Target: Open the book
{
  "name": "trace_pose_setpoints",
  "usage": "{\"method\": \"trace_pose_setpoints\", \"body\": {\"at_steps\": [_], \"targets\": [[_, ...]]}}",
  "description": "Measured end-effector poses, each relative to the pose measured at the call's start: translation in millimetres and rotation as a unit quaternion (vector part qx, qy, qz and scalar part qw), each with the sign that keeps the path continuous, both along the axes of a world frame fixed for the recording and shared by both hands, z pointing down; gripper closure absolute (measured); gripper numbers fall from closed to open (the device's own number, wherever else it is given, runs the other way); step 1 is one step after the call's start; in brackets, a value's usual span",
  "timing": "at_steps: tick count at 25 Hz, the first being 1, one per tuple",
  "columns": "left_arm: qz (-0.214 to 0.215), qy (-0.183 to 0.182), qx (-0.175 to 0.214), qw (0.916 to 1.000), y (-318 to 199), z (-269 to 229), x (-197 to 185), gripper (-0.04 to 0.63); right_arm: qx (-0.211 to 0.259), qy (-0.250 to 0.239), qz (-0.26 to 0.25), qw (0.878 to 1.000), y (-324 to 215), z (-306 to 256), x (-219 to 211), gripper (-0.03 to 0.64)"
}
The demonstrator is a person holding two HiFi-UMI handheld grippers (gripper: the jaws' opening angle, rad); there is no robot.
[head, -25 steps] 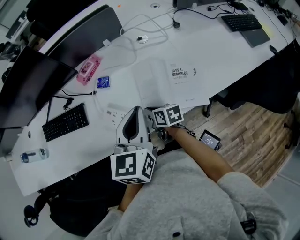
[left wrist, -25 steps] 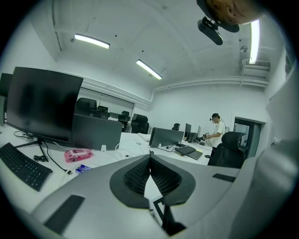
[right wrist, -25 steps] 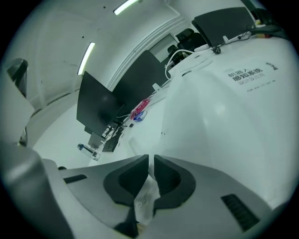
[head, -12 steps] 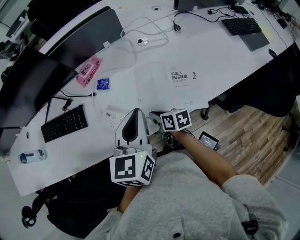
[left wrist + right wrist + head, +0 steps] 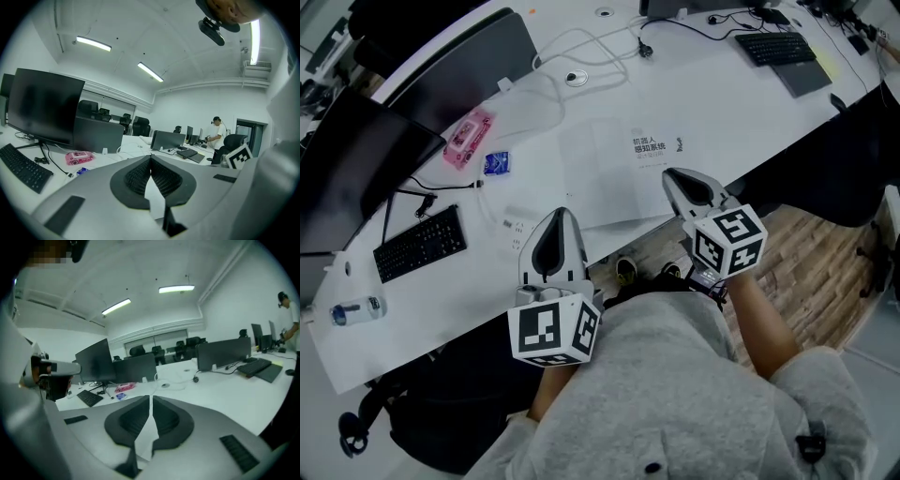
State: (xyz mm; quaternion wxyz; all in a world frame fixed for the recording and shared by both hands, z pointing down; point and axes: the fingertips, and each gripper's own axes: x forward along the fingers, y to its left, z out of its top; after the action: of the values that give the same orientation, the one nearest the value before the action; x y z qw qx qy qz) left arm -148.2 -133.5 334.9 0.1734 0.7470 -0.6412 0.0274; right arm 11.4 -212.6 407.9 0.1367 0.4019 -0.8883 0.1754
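Desk (image 5: 769,94), white and long, is seen below; the closed white book (image 5: 623,173) is laid flat near its front edge. The left gripper (image 5: 561,216) is held just beside the book's left front corner, the right gripper (image 5: 671,175) at its right front corner, both with jaws pressed together, nothing between

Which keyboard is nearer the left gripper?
The black keyboard left of the left gripper, by the dark monitor; the other keyboard lies far across the desk.
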Motion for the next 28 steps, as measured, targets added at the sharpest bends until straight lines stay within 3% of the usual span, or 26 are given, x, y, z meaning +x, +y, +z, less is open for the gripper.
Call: {"method": "trace_pose_setpoints", "body": {"at_steps": [6,10,14,28], "targets": [[-0.003,0.005,0.006,1.0000,-1.0,-4.6,-0.3,0.586,0.082,0.074,0.065,0.992,3.4,-64.4,87.5,0.583],[0.000,0.007,0.005,1.0000,-1.0,-4.3,3.0,0.586,0.077,0.085,0.094,0.989,18.0,-76.0,121.0,0.583],[0.003,0.006,0.003,1.0000,-0.5,-3.0,6.3,0.586,0.075,0.110,0.106,0.985,30.8,-66.3,131.4,0.583],[0.012,0.006,0.003,0.9999,-0.8,-3.0,16.0,0.586,0.051,0.083,0.120,0.988,37.6,-48.0,130.6,0.583]]}}
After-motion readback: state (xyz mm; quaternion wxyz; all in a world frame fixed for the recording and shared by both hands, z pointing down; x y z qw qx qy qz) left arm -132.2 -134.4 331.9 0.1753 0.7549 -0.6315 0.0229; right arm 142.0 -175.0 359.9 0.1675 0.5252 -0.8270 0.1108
